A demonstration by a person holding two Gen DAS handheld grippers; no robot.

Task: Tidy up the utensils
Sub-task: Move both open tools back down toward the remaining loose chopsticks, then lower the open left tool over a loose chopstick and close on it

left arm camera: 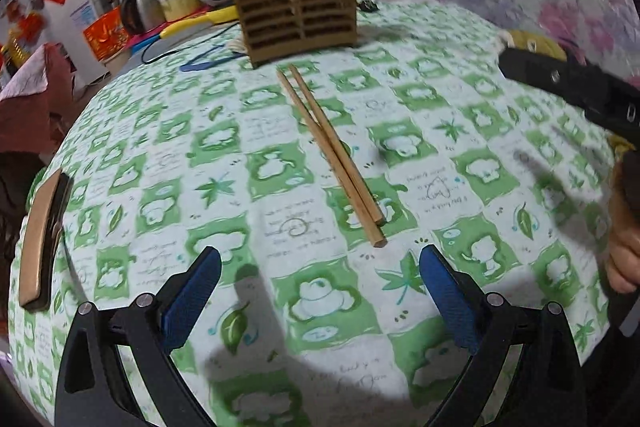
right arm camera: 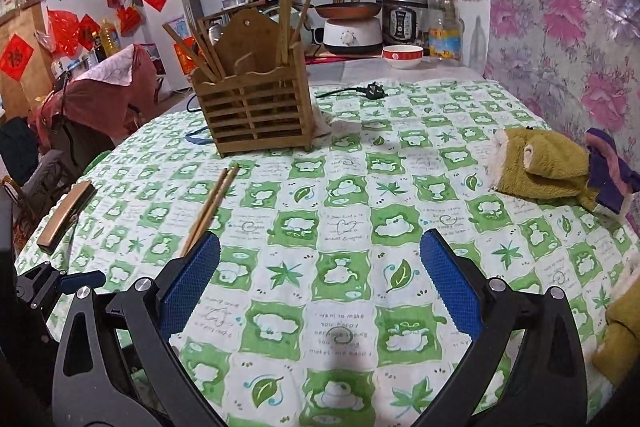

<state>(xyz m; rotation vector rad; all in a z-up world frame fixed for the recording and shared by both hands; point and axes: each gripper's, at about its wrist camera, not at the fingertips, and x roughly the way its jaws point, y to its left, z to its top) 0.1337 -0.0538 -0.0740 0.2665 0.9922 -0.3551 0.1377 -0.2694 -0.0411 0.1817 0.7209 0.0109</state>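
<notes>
1. The left hand-held gripper (left arm camera: 320, 291) hangs low over the surface (left arm camera: 460, 227) with its blue pads wide apart and nothing between them. The square butt ends of the chopsticks lie just ahead of it, slightly to its right.
2. The right hand-held gripper (right arm camera: 320, 275) is equally wide and empty. It sits to the right of the pair, whose near ends pass behind its left pad.
3. The two wooden chopsticks (left arm camera: 332, 151) lie flat on the green-patterned cloth, side by side and touching along most of their length. Their long axis runs away from the left camera, thick ends nearest, thin tips aimed at the holder and leaning a little left.
4. They look light, stiff and smooth, and so likely to roll or scissor apart if pinched off-centre. I would close across both sticks together near the thick end or around the middle, squeezing from the sides so they stay parallel. Lying flat on soft cloth, they leave little room underneath for a pad.
5. Farthest off stands the slatted wooden holder (left arm camera: 296, 19), upright, with several chopsticks already standing in its compartments. It looks like the destination.
</notes>
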